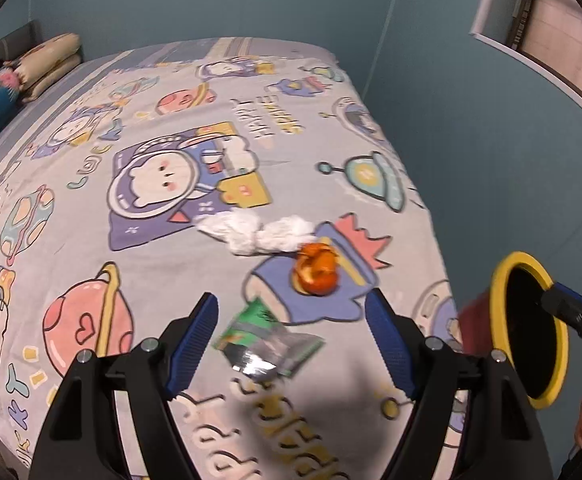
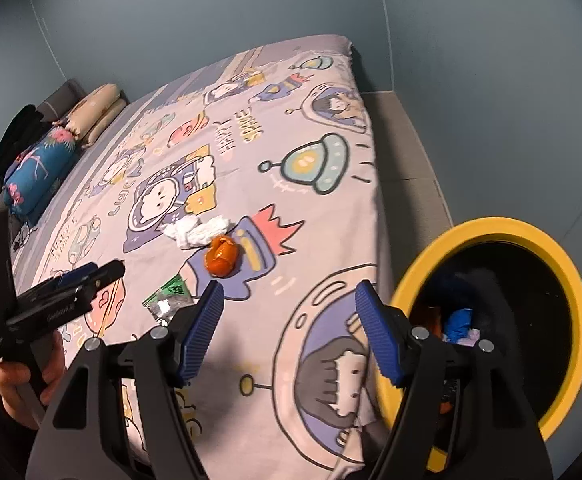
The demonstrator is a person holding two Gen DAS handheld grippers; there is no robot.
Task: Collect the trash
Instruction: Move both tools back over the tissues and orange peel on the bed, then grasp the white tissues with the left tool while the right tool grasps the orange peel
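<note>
The left gripper [image 1: 291,316] hangs low over the bed [image 1: 91,128], its blue-padded jaws spread wide and holding nothing. The green and silver wrapper [image 1: 265,340] lies flat on the bedspread in the gap between those jaws, apparently touched by neither, though blur makes that hard to judge. Just past it sits the orange peel [image 1: 315,270], curled and hollow, and beyond that the crumpled white tissue [image 1: 257,232], all toward the bed's right edge. The right gripper [image 2: 290,306] hovers over that same edge, jaws likewise spread and empty, with the yellow-rimmed bin [image 2: 487,228] tilted just beside its right finger. Inside the dark bin lie something blue and something orange.
</note>
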